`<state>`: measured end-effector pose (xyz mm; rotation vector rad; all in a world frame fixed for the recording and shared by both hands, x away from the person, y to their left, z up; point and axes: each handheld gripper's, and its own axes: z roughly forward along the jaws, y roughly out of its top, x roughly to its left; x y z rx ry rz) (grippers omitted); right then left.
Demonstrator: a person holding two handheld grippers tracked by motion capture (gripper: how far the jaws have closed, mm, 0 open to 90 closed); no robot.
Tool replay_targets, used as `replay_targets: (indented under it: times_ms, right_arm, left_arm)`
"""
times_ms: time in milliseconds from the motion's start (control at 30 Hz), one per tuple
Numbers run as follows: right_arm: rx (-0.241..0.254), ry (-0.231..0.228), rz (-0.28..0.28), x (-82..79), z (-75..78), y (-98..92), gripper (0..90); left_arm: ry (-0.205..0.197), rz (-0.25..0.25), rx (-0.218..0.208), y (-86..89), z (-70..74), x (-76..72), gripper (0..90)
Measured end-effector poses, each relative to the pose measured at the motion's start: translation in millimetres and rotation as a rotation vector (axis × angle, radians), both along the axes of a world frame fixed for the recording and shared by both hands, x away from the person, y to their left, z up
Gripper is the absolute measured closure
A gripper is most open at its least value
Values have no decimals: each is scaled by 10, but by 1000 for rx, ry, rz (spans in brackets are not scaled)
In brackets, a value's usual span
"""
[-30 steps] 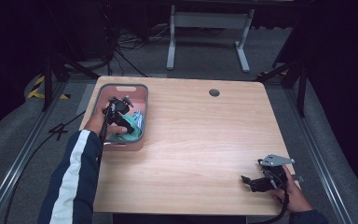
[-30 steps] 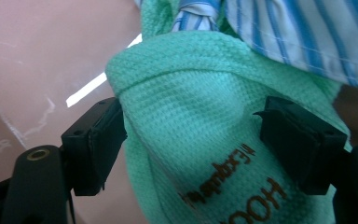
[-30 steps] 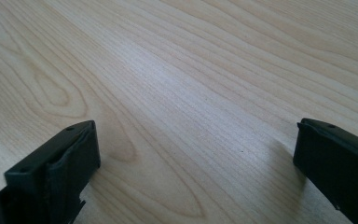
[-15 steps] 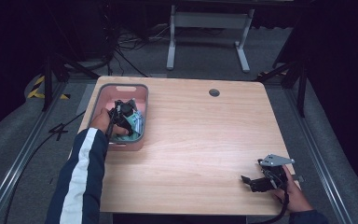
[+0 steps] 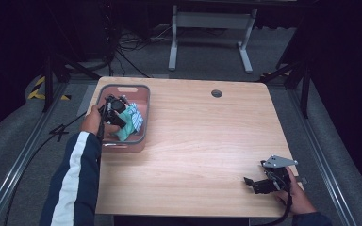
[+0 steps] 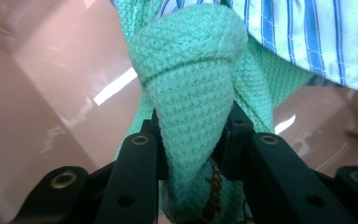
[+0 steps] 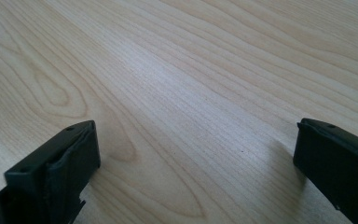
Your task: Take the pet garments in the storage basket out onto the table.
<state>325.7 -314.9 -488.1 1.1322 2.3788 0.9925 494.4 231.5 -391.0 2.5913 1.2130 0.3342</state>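
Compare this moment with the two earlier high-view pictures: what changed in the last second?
The left gripper shifted slightly inside the pink bin; its jaws are now clamped on the green cloth, beside the striped cloth. The right gripper stayed open, low over the table near its front right corner.

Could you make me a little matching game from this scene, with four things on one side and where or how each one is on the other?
Things:
1. green cloth
2. striped cloth
3. right gripper
4. pink bin

States:
A. open, above bare wood
B. at the table's far left
C. pinched by the left gripper
D. blue and white, beside the green one

Pairs: 1-C, 2-D, 3-A, 4-B
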Motion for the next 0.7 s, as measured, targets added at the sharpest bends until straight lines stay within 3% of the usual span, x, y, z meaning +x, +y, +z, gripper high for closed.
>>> replay_targets:
  times_ms: [100,233,367,400,567,700]
  right_arm:
    - [0,0,-1,-1,0,0,6]
    - [0,0,0,0,0,0,6]
    - [0,0,0,0,0,0,5]
    - [0,0,-1,-1,0,0,6]
    - [0,0,-1,-1,0,0,5]
    - [0,0,-1,-1,0,0,5]
  left_arm:
    - [-59,12,-65,95,72,-65,726]
    - [-126,35,-102,193,162,-143,730]
    - [-219,52,-141,271,292,-229,735]
    - [-223,56,-150,277,321,-249,736]
    - [-301,53,-216,289,500,-355,738]
    - [-354,26,-240,258,674,-451,738]
